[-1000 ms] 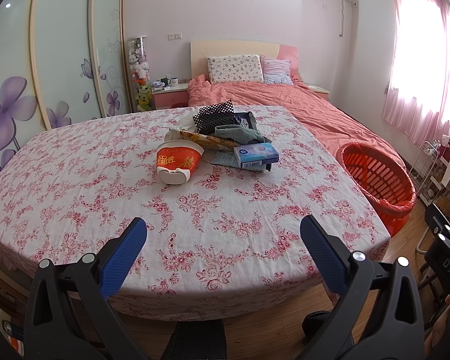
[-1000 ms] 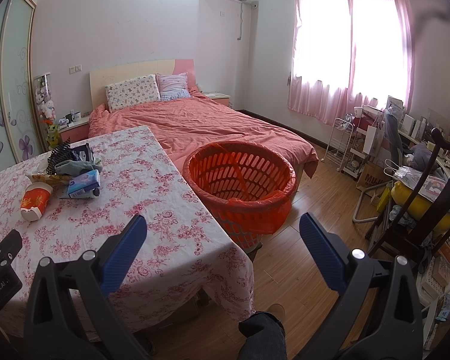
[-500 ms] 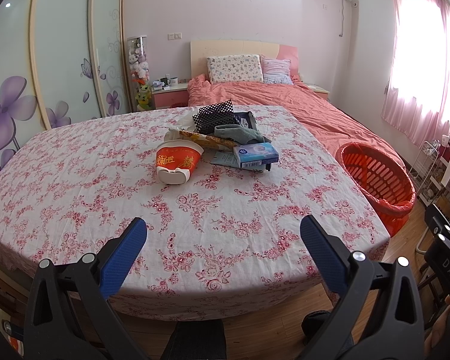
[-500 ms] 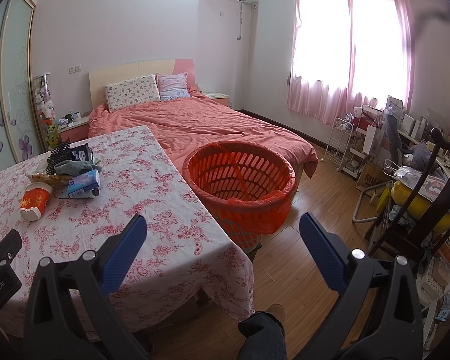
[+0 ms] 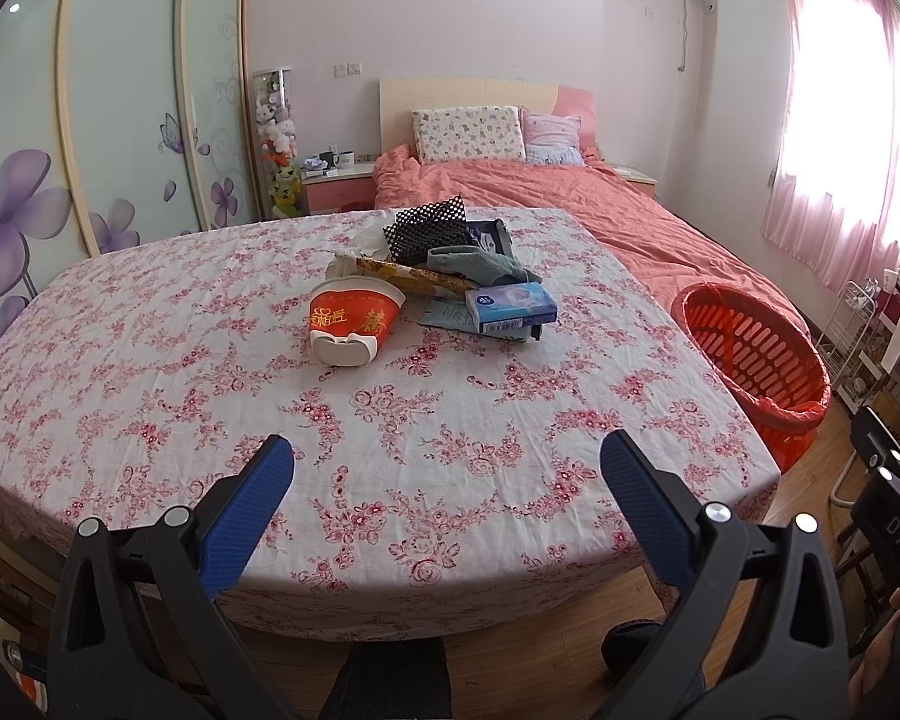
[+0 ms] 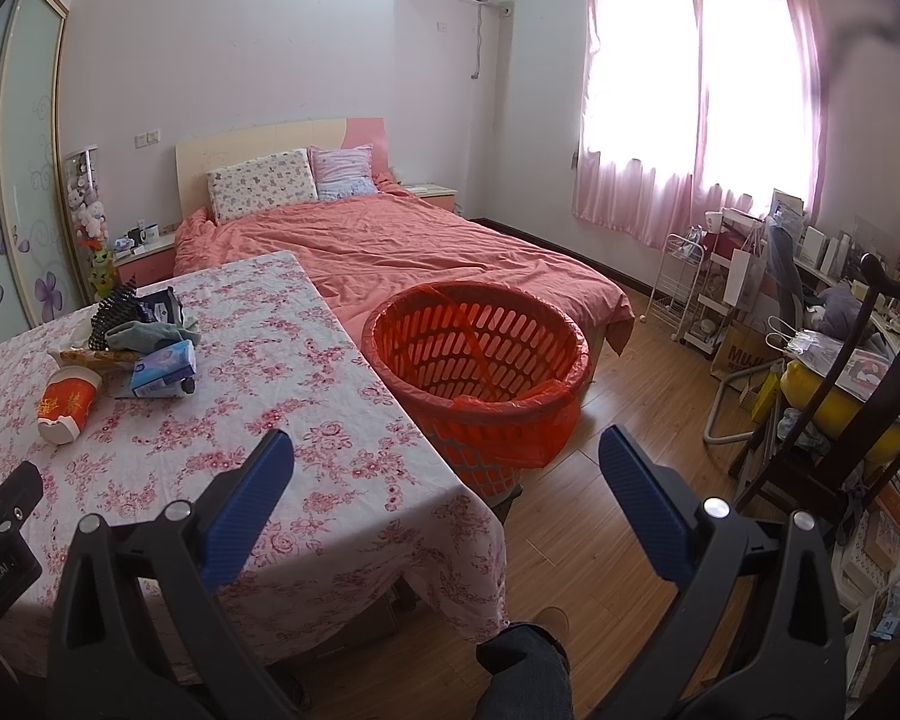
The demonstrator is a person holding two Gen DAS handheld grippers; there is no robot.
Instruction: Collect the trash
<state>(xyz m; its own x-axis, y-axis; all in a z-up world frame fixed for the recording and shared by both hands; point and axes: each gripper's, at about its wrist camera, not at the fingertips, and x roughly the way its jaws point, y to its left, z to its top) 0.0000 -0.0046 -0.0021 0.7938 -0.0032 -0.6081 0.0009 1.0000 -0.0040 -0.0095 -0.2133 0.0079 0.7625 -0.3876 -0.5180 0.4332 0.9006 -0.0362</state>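
Note:
A pile of trash lies mid-table on the floral cloth [image 5: 426, 420]: a tipped red paper cup [image 5: 354, 321], a blue tissue pack [image 5: 510, 307], a grey cloth [image 5: 477, 264], a long snack wrapper [image 5: 414, 277] and a black dotted bag [image 5: 429, 228]. The cup [image 6: 66, 402] and tissue pack [image 6: 165, 367] also show in the right wrist view. An orange basket [image 6: 480, 372] with a red liner stands on the floor right of the table; it also shows in the left wrist view [image 5: 750, 360]. My left gripper [image 5: 447, 465] is open and empty over the table's near edge. My right gripper [image 6: 447, 459] is open and empty, over the table's right corner.
A bed with a coral cover [image 6: 402, 246] lies behind the table and basket. A wardrobe with flower doors [image 5: 120, 120] is at the left. A white rack [image 6: 684, 288], a dark chair [image 6: 858, 396] and a cluttered desk fill the right side. Wooden floor [image 6: 618, 396] surrounds the basket.

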